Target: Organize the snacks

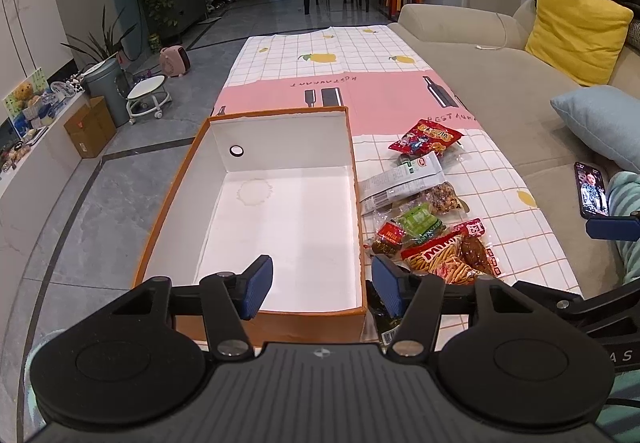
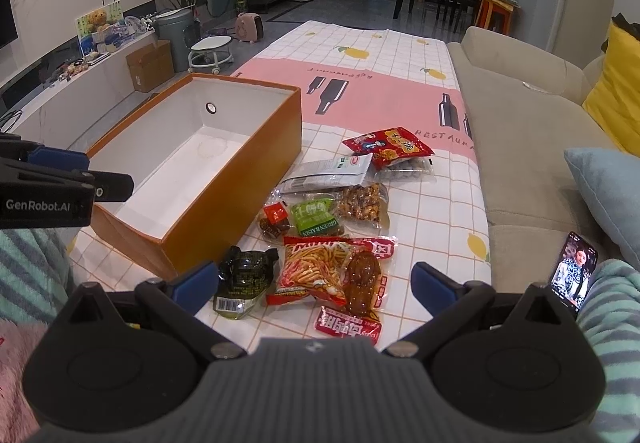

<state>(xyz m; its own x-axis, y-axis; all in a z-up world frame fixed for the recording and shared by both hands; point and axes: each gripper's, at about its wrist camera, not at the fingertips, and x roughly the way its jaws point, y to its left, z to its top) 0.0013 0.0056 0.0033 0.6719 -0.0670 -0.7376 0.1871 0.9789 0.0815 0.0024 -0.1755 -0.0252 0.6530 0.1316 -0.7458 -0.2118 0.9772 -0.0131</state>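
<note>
Low table under a white grid-and-lemon cloth with a pink band [image 2: 400,55], beige fabric sofa [image 2: 520,131] at right, grey tiled floor [image 1: 80,211] at left. Empty orange cardboard box with white inside [image 2: 256,147] left of centre; scattered snack packets [image 2: 328,227] just right of it. Left gripper [image 1: 322,285] partly open over box's near right corner, right gripper [image 2: 314,281] wide open above packets, both holding nothing.

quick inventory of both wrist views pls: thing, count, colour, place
Open cardboard box: 1, orange outside, white inside, nothing in it, on the checked tablecloth.
Snack packets: about eight, loose beside the box. Among them a red peanut bag, white-grey pouch, green raisin pack, red stick-snack bag, dark green foil pack.
Phone: 1, screen lit, on the beige sofa.
Cushions: yellow, light blue, on the sofa.
Left gripper: open, over the box's near corner.
Right gripper: open, over the nearest packets.
</note>
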